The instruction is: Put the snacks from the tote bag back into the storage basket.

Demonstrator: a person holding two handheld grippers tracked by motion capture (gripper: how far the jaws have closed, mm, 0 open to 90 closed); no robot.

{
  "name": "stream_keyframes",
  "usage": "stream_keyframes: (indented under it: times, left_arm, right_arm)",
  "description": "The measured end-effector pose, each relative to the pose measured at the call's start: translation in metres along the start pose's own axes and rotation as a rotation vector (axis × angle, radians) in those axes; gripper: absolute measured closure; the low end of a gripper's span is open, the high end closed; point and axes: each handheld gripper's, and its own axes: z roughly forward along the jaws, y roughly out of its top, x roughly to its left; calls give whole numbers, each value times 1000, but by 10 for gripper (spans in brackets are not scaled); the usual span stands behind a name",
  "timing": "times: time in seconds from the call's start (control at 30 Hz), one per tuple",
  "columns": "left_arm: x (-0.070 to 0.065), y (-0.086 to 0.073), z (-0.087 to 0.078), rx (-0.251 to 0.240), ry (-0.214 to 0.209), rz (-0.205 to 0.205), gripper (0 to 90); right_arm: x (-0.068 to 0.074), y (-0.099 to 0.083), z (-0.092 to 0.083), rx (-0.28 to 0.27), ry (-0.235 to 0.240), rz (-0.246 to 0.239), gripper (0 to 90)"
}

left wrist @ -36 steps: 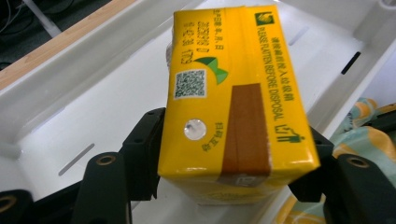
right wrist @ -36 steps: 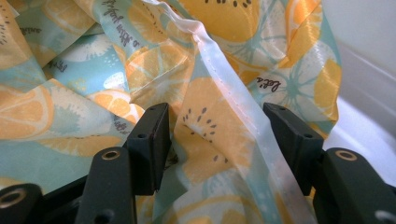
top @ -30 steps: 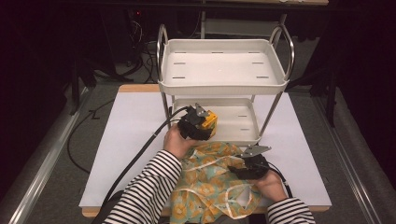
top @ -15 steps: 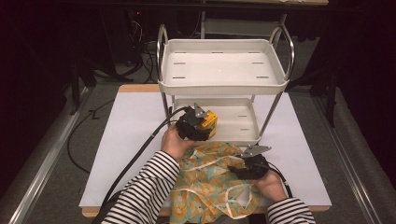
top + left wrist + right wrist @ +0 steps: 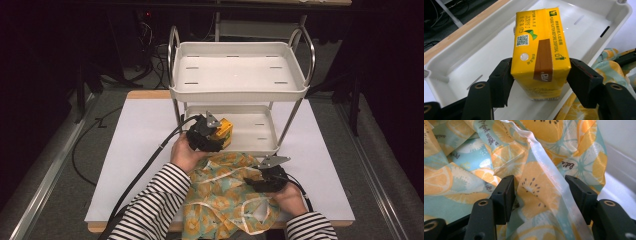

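Carton (image 5: 540,53), a yellow drink box, sits clamped between the left gripper's (image 5: 540,77) fingers (image 5: 501,80), whose pads press on its two sides; it hangs over the near rim of the cart's (image 5: 235,90) lower tray (image 5: 461,57), not yet set down. Taking that cart as the landmark: nearest the person, in front of the cart, a fruit-print bag (image 5: 225,195) lies crumpled on the tabletop (image 5: 140,145). The right gripper (image 5: 539,195) rests on the bag, its fingers (image 5: 505,195) standing apart with a fold of fabric and a pale strap loosely between them, pads not pressing. Just ahead, at the cart's front edge, the left gripper (image 5: 207,132) holds the carton (image 5: 223,131) above the lower tray (image 5: 250,130). Higher and farther back, the top tray (image 5: 235,75) is bare. As I judge it, the carton is out of the bag and carried to the cart; what remains is to lower it onto the lower tray and let go.
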Motion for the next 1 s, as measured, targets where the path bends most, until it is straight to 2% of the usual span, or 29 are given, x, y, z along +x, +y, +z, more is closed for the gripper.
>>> stream_keyframes:
  times: [0.33, 0.57, 0.77, 1.0]
  left_arm:
    - [1, 0, -6, 8, -4, 11, 390]
    - [1, 1, -10, -8, -6, -7, 390]
    - [1, 0, -13, -6, -7, 1, 388]
    - [3, -1, -18, -21, -6, -12, 389]
  right_arm:
    - [0, 0, 0, 0, 1, 1, 437]
    - [0, 0, 0, -1, 1, 2, 436]
    - [0, 0, 0, 0, 0, 2, 435]
    - [0, 0, 0, -2, 0, 3, 435]
